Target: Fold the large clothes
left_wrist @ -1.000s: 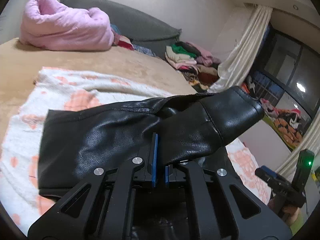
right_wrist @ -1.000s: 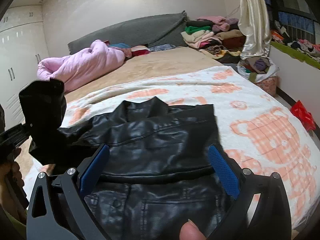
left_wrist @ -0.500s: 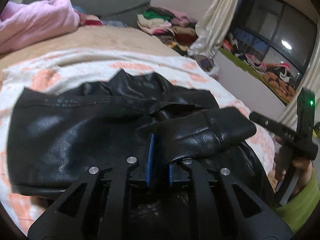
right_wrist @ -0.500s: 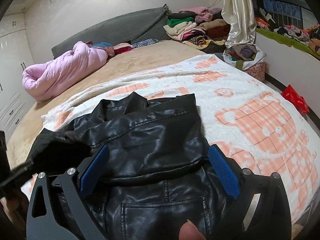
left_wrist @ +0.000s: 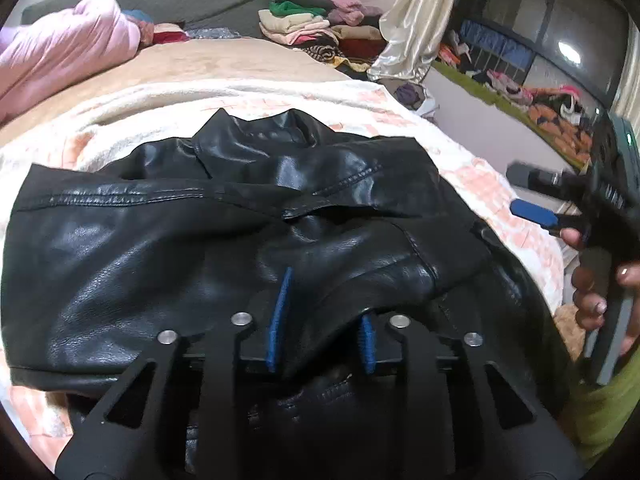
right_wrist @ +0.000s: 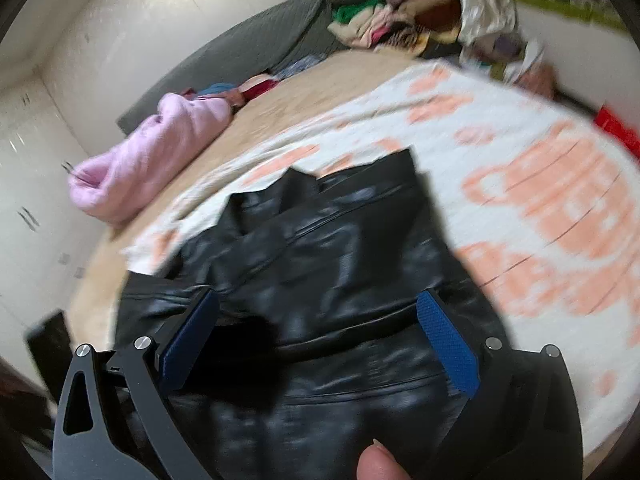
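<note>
- Sleeve [left_wrist: 384, 268] of the black leather jacket [left_wrist: 160, 248] lies folded across the jacket's body, cuff end pointing toward the right side of the left wrist view, its long axis running roughly crosswise to the left claw [left_wrist: 320, 320].
- Left claw sits directly over that sleeve: a fold of it bulges up between the two blue pads, and the jaws are opening, so the pads appear to be letting go rather than pinching.
- Jacket itself rests flat on the white blanket with orange print [left_wrist: 500, 184] on the bed [left_wrist: 224, 56], collar [left_wrist: 264, 128] toward the far side, hem toward the person.
- Right claw [right_wrist: 320, 336] hovers above the lower half of the jacket with its blue pads spread wide and nothing between them; that view is motion-blurred, so contact with the leather cannot be told.
- In the left wrist view the right claw appears at the right edge, held by a hand [left_wrist: 596, 292], just off the jacket's right side.
- My judgement: the left sleeve fold is being finished, and the next step likely turns on the right side, to which the right claw is nearer.
- Risk, as I read it: stiff, glossy leather may spring back once released.
- Pink bundle [left_wrist: 68, 44] and stacked clothes [left_wrist: 312, 24] lie well apart, at the far end of the bed.
</note>
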